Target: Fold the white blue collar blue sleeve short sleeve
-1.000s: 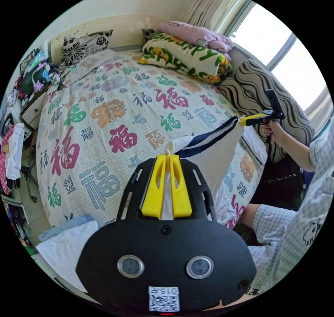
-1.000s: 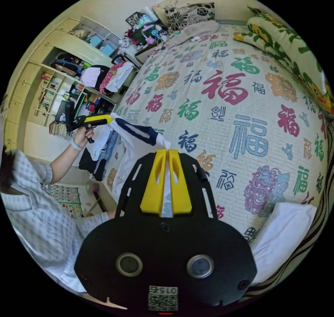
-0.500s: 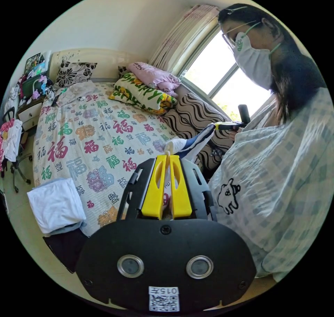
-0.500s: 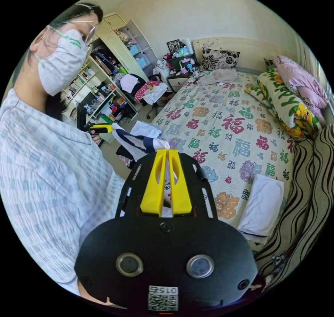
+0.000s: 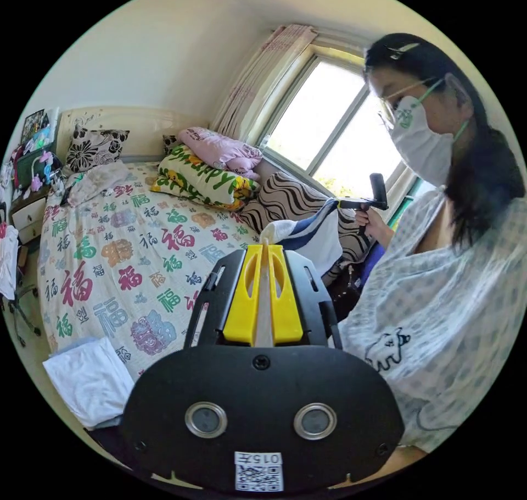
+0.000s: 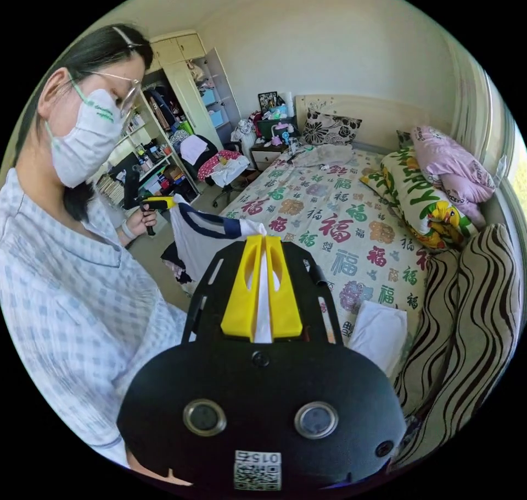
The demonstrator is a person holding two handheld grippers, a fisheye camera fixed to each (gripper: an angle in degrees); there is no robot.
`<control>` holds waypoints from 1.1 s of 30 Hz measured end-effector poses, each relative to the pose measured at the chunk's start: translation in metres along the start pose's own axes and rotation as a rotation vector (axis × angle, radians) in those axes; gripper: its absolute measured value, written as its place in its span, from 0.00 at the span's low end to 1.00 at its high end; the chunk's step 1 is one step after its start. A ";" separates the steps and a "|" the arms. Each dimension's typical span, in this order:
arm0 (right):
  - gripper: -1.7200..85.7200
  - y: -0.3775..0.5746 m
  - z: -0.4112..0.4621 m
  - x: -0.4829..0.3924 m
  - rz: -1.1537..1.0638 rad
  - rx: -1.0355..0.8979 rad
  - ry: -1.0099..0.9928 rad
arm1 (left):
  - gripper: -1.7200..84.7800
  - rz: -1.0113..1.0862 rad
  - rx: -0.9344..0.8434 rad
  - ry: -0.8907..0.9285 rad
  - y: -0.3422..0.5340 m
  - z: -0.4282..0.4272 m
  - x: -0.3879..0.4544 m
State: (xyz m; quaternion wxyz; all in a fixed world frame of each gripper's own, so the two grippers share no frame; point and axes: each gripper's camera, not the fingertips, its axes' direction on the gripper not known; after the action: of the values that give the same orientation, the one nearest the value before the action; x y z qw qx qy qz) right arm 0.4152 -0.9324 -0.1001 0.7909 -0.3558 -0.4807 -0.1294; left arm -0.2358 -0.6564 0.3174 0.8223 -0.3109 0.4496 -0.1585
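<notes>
Your left gripper (image 5: pixel 264 244) has come up off the bed (image 5: pixel 121 247) within the last second, its fingers (image 5: pixel 244 296) clamped on white cloth of the shirt (image 5: pixel 307 233); a second ago it hung low over the bedspread, and now it sits at chest height beside you. Your right gripper (image 6: pixel 265 242) has risen with it, fingers (image 6: pixel 283 296) likewise pinching white fabric, so the shirt (image 6: pixel 200 236) is lifted clear of the bed and hangs in the air between your two hands, its blue band stretched across the top edge. That suggests you are holding it up to shake it flat before laying it down; no fold looks made yet. Both hands are raised and spread apart in front of your body, each gripper pointing roughly toward the bed, your right hand (image 5: pixel 366 218) curled around its upright handle. A folded white cloth (image 6: pixel 379 332) lies near the bed's foot.
</notes>
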 end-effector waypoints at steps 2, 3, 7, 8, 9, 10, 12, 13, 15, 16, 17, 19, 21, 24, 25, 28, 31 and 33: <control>0.02 -0.013 0.027 0.050 0.004 -0.004 -0.043 | 0.02 0.003 -0.019 -0.041 -0.005 0.037 -0.043; 0.02 -0.021 0.052 0.087 0.029 -0.013 -0.069 | 0.02 -0.035 -0.051 -0.064 -0.008 0.067 -0.077; 0.02 -0.040 0.180 0.212 0.107 -0.112 -0.019 | 0.02 -0.150 -0.097 -0.140 -0.005 0.170 -0.190; 0.03 -0.040 0.199 0.229 0.133 -0.134 0.004 | 0.02 -0.214 -0.116 -0.184 0.002 0.206 -0.227; 0.03 -0.037 0.237 0.262 0.190 -0.187 0.047 | 0.02 -0.315 -0.134 -0.198 0.014 0.239 -0.263; 0.04 -0.027 0.268 0.294 0.290 -0.235 0.044 | 0.02 -0.393 -0.142 -0.186 0.023 0.252 -0.280; 0.06 0.000 0.293 0.335 0.476 -0.226 -0.018 | 0.03 -0.675 -0.017 -0.006 0.070 0.284 -0.323; 0.07 0.025 0.294 0.353 0.573 -0.163 -0.063 | 0.03 -0.697 0.021 0.018 0.082 0.287 -0.326; 0.08 0.064 0.286 0.368 0.637 -0.119 -0.135 | 0.05 -0.689 -0.034 -0.030 0.121 0.287 -0.325; 0.08 0.091 0.277 0.372 0.653 -0.147 -0.148 | 0.05 -0.677 -0.057 -0.050 0.131 0.285 -0.321; 0.08 0.105 0.271 0.372 0.662 -0.168 -0.141 | 0.07 -0.679 -0.090 -0.092 0.153 0.277 -0.311; 0.09 0.160 0.247 0.370 0.712 -0.292 -0.100 | 0.09 -0.738 -0.135 -0.126 0.191 0.267 -0.294; 0.09 0.199 0.232 0.368 0.779 -0.374 -0.062 | 0.11 -0.862 -0.249 -0.156 0.239 0.268 -0.274; 0.09 0.239 0.227 0.377 0.871 -0.462 -0.107 | 0.13 -0.957 -0.393 -0.122 0.278 0.294 -0.260; 0.10 0.245 0.232 0.383 0.885 -0.480 -0.138 | 0.14 -0.962 -0.397 -0.109 0.281 0.301 -0.260; 0.10 0.246 0.257 0.404 0.862 -0.558 -0.161 | 0.14 -0.935 -0.422 -0.097 0.285 0.342 -0.268; 0.09 0.244 0.274 0.427 0.873 -0.618 -0.155 | 0.14 -0.875 -0.467 -0.059 0.278 0.387 -0.281; 0.06 0.242 0.271 0.440 0.821 -0.648 -0.127 | 0.11 -0.827 -0.540 -0.151 0.271 0.406 -0.288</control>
State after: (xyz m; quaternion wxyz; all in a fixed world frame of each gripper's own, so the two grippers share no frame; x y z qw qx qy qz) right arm 0.5881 -0.5135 0.2457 0.5953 -0.7483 -0.2841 0.0711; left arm -0.0576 -0.1460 0.4884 0.6108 -0.6756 0.2531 -0.3261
